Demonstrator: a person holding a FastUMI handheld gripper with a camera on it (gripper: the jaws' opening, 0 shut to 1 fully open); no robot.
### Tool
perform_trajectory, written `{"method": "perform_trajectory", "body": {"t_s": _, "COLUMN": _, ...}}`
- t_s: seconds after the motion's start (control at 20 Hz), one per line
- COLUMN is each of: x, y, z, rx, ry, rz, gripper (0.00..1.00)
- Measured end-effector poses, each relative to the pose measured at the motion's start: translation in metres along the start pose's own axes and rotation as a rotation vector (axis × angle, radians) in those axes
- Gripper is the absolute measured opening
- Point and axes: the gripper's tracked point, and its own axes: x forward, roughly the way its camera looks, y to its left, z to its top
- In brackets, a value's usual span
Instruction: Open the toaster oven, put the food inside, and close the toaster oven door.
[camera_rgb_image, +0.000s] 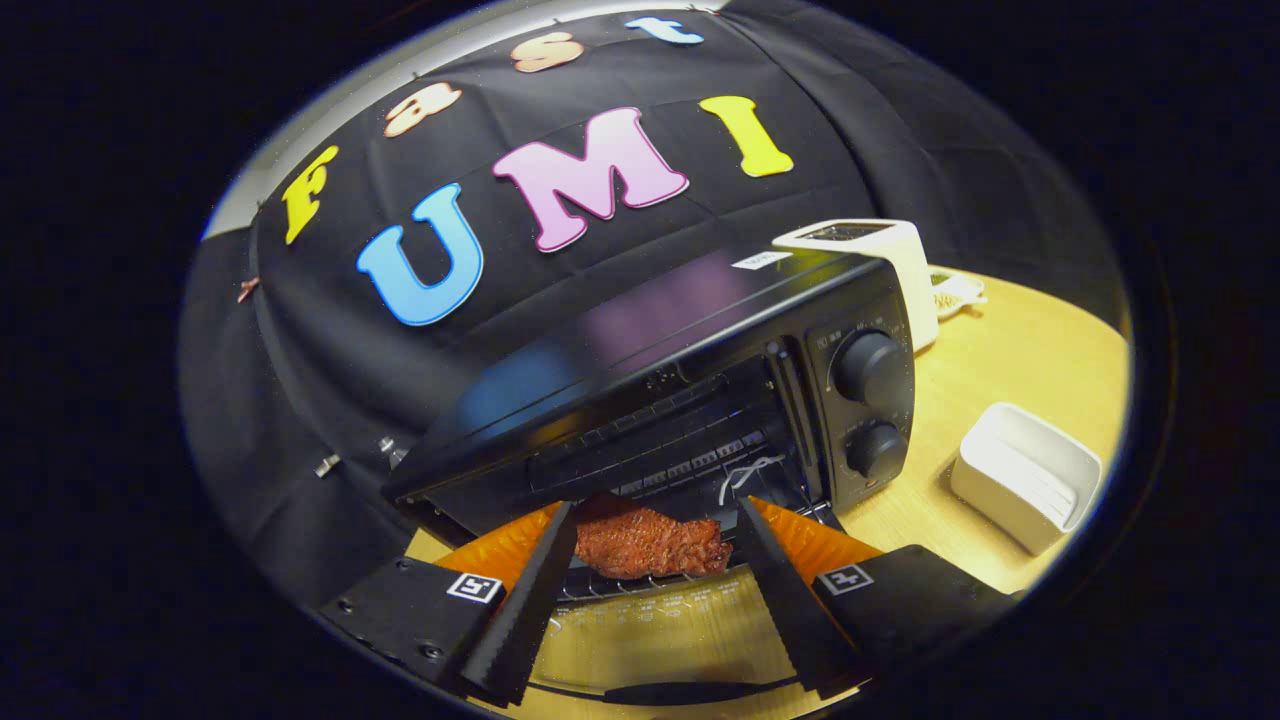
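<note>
The black toaster oven (700, 360) stands on the wooden table (1010, 350) with its glass door (650, 640) folded down flat toward me, handle nearest me. A reddish-brown piece of meat (650, 545) lies on the wire rack (600, 585) at the mouth of the oven. My gripper (657, 508) is open, one finger on each side of the meat. The left finger is close against the meat's end, and a small gap shows at the right finger. The fingertips reach just into the oven opening.
Two knobs (868, 368) sit on the oven's right panel. A white toaster (890, 250) stands behind the oven's right end with a small pale item (955, 290) beside it. A white rectangular dish (1025, 475) lies on the table right of the oven.
</note>
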Motion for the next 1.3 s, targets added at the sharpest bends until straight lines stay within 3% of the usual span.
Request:
{"method": "perform_trajectory", "body": {"t_s": 0.4, "x": -0.073, "y": 0.014, "z": -0.023, "rx": -0.208, "ry": 0.13, "rz": 0.043, "gripper": 0.98}}
{"method": "perform_trajectory", "body": {"t_s": 0.55, "x": -0.1, "y": 0.008, "z": -0.04, "rx": -0.308, "ry": 0.199, "rz": 0.021, "gripper": 0.98}}
{"method": "perform_trajectory", "body": {"t_s": 0.8, "x": -0.132, "y": 0.015, "z": -0.075, "rx": -0.441, "ry": 0.317, "rz": 0.06, "gripper": 0.99}}
{"method": "perform_trajectory", "body": {"t_s": 1.1, "x": -0.141, "y": 0.001, "z": -0.135, "rx": -0.475, "ry": 0.495, "rz": 0.044, "gripper": 0.99}}
{"method": "perform_trajectory", "body": {"t_s": 1.3, "x": -0.12, "y": -0.012, "z": -0.158, "rx": -0.426, "ry": 0.55, "rz": -0.027, "gripper": 0.99}}
